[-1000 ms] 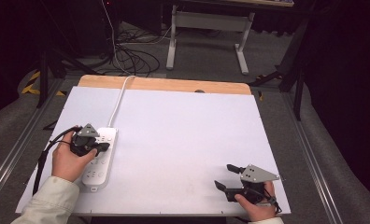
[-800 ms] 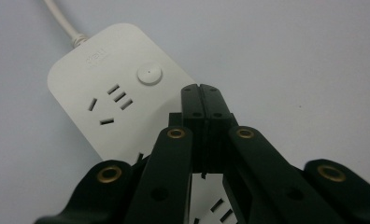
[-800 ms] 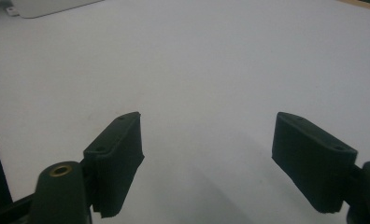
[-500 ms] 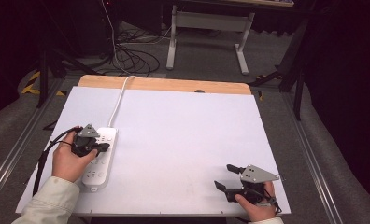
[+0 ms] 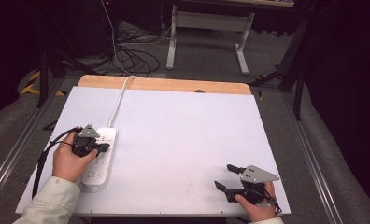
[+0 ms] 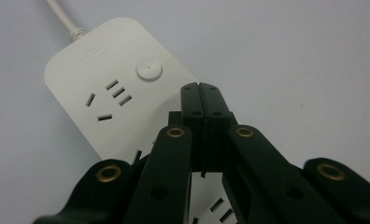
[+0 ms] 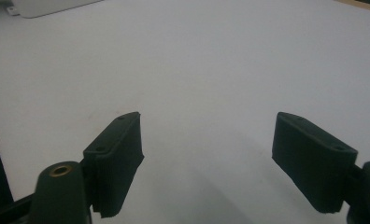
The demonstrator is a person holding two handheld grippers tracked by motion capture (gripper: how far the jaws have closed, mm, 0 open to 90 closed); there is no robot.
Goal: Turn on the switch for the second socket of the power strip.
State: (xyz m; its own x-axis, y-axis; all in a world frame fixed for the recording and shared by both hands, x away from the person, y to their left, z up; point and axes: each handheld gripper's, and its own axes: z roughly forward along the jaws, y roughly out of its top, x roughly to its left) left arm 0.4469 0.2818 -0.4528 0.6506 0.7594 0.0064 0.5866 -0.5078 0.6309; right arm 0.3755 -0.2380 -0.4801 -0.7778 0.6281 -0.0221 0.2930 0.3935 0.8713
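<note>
Hovering over the power strip [image 5: 100, 157]
Left tool [image 6: 202, 100] closed, empty, above its length; right tool [image 7: 206, 163] gapes, far across counter [image 5: 183, 130]

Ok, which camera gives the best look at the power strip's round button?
The left gripper view: the round button on the power strip is large and sharp. The high view shows the strip tiny; the right gripper view catches just its corner.

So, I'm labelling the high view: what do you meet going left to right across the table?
Left tongs over the power strip, bare white table, then right tongs.
</note>
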